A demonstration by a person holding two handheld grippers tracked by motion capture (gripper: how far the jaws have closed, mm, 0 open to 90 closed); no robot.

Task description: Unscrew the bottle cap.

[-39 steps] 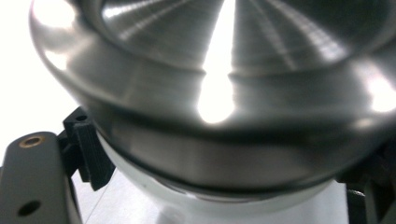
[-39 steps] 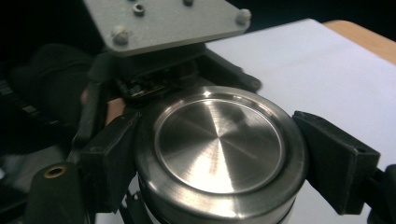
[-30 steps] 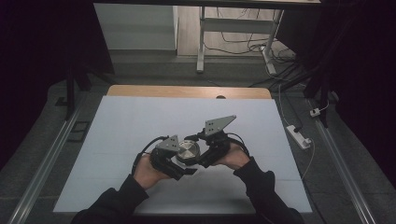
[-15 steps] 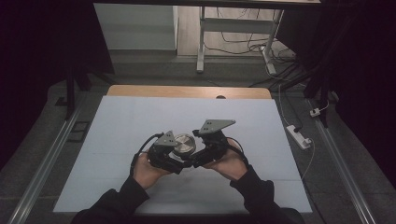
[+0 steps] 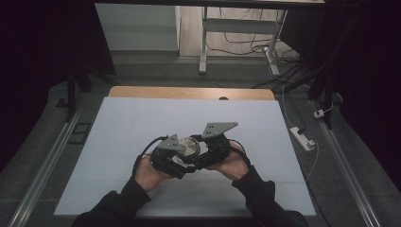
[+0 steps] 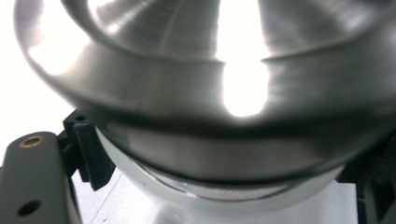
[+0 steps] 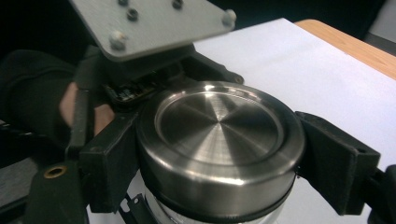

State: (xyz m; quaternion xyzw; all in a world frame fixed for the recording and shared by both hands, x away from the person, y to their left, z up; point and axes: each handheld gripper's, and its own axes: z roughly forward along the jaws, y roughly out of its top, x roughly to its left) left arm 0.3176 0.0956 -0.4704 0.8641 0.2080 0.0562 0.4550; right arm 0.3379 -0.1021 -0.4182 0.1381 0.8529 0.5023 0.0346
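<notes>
Here, a round metal lid (image 7: 219,140) on a clear jar (image 6: 224,193) is held between both sets of tongs above the counter (image 5: 118,127), near its front middle. The right tongs (image 7: 210,158) are clamped on the lid, one black jaw pressed to each side of its rim, so the lid can apparently be turned or kept from turning. The left tongs (image 6: 224,163) are brought in close from the opposite side, lower down; a jaw is seen touching the glass just below the lid, yet whether they are closed on the jar cannot be told, as the far jaw is lost in shadow. In the high view the jar (image 5: 189,147) is seen between the two tongs (image 5: 177,161) (image 5: 203,156), raised off the white sheet. It is judged that body and lid are gripped separately so that one may be twisted against the other, for opening or closing.
</notes>
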